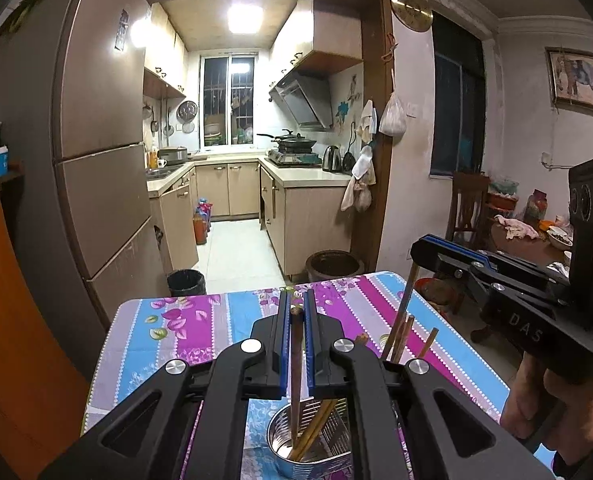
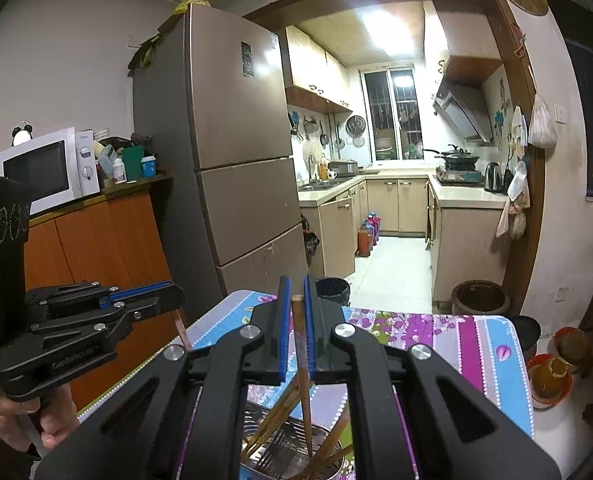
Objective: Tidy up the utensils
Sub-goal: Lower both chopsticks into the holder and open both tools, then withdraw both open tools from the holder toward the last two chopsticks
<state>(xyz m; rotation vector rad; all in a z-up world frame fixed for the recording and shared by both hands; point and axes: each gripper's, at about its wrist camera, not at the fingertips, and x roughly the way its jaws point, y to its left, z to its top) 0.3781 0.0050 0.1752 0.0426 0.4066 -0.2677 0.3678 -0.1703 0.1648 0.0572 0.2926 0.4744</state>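
**Two claws, each with a chopstick over the steel holder**

The left claw pinches a dark brown wooden chopstick between its blue-lined fingers; the stick hangs nearly upright, its lower end down inside the round shiny steel utensil holder. Several lighter wooden chopsticks lean at an angle in the same cup. The holder stands on the counter, which is covered by a striped cloth of blue, purple and grey with flower prints.

The right claw is pressed onto a reddish-brown wooden chopstick, slightly tilted, with its tip reaching into the perforated steel basket section of the holder, among more slanted sticks. In the left wrist view the right claw appears to the right, gripping its stick by the top end above a cluster of upright sticks.

Beyond the counter stand a tall bronze-coloured refrigerator and a white microwave oven.
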